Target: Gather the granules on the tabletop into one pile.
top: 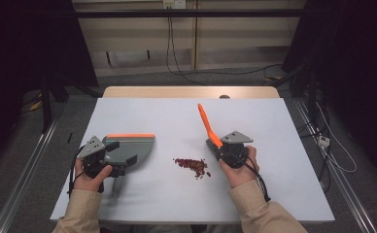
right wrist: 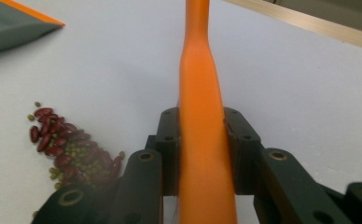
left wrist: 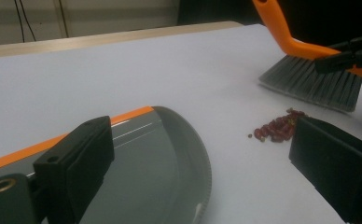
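White worktop [top: 186, 116] fills the centre of the high view; at centre left a grey dustpan [top: 130, 147] with an orange edge lies flat, its handle gripped by the left claw [top: 110, 167]. Right of centre, the right claw [top: 221, 149] is clamped on an orange-handled brush [top: 209, 125]. Between them, red and green beans [top: 192, 166] lie heaped, lower centre.
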### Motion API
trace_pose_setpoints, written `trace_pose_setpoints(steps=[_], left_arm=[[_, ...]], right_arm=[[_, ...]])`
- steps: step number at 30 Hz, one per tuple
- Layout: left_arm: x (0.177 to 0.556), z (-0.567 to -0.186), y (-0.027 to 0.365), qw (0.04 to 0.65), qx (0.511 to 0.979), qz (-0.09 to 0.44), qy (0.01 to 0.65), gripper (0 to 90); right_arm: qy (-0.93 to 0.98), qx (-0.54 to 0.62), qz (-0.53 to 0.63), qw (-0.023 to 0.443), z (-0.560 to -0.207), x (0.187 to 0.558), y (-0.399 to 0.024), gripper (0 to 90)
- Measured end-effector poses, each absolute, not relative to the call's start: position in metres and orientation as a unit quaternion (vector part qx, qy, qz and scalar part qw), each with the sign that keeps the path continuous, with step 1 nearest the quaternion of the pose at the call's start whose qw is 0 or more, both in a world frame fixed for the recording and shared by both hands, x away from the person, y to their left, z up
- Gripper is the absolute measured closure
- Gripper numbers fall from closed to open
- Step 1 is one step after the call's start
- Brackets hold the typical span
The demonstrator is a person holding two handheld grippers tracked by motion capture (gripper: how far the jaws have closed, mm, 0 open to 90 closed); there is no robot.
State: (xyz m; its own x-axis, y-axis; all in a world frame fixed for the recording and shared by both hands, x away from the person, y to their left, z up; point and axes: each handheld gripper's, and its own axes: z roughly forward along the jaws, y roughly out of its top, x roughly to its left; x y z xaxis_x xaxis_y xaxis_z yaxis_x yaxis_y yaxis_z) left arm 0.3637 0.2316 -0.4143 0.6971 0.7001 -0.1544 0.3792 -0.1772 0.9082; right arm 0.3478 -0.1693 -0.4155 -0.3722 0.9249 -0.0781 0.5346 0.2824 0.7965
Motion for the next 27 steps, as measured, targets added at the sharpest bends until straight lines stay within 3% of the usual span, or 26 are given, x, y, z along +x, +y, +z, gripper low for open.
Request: trace_pose_setpoints(steps=[13, 27], left_arm=[[0.363, -0.413, 0.232, 0.532, 0.751, 0.153, 0.360, 6.6], [0.363, -0.413, 0.232, 0.530, 0.753, 0.154, 0.359, 6.6]], right_arm=[[0.747, 0.475, 0.388, 0.258, -0.425, 0.339, -0.128, 70.9], [0.743, 0.468, 0.410, 0.247, -0.427, 0.343, -0.119, 70.9]])
